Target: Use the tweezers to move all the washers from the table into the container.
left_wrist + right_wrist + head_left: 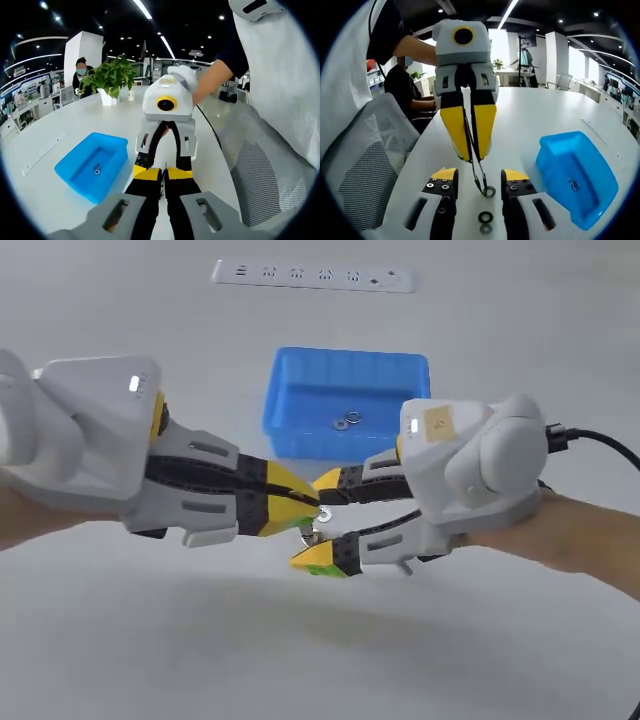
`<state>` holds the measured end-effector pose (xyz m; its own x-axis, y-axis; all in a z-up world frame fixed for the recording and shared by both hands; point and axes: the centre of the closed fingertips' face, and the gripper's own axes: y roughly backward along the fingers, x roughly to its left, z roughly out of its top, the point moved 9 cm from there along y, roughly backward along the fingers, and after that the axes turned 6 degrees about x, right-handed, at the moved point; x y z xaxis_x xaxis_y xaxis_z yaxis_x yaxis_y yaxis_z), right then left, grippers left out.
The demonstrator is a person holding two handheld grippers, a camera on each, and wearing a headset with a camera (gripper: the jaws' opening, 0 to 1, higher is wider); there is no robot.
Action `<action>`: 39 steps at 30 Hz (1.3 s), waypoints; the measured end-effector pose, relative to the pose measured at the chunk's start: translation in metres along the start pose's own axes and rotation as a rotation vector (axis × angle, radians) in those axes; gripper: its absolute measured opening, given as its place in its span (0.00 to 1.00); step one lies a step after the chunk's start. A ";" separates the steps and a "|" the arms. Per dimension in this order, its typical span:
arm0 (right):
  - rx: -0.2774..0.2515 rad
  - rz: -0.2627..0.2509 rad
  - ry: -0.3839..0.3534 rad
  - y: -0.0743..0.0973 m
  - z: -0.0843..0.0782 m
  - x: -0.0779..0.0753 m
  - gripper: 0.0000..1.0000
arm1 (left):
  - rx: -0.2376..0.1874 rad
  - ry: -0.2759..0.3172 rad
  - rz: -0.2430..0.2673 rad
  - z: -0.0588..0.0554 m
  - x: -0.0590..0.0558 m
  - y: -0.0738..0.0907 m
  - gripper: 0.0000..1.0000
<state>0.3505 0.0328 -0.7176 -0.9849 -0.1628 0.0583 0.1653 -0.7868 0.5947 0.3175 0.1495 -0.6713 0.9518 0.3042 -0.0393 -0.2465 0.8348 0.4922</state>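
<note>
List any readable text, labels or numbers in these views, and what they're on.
No text reads clearly.
Yellow sticker on the right gripper: one dark mark, too blurred to read.
Power strip: marks by the sockets, too small to read.

Pwr strip (313, 276) flat on white table (120, 640); potted plant (111, 80) on table, mesh chair (265, 175) beside.

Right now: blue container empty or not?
Not empty: two washers lie on the floor of the blue container, per the head view.
</note>
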 end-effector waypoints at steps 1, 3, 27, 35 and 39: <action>0.009 0.001 0.005 -0.001 -0.001 0.000 0.30 | 0.000 -0.001 -0.001 0.000 0.000 0.000 0.06; 0.021 0.001 0.011 -0.002 -0.003 0.000 0.28 | 0.000 -0.002 0.000 0.000 0.000 0.000 0.06; 0.082 -0.027 0.139 -0.002 -0.004 0.001 0.09 | 0.003 0.002 0.004 0.002 0.001 -0.002 0.06; 0.069 -0.045 0.148 -0.002 -0.005 0.002 0.09 | -0.007 0.067 0.000 0.001 0.001 -0.004 0.08; 0.067 -0.050 0.150 -0.003 -0.005 0.003 0.09 | 0.009 0.064 -0.005 0.002 0.000 -0.003 0.08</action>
<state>0.3476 0.0319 -0.7227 -0.9723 -0.2153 -0.0906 0.1072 -0.7557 0.6461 0.3187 0.1465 -0.6712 0.9395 0.3285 -0.0972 -0.2396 0.8327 0.4992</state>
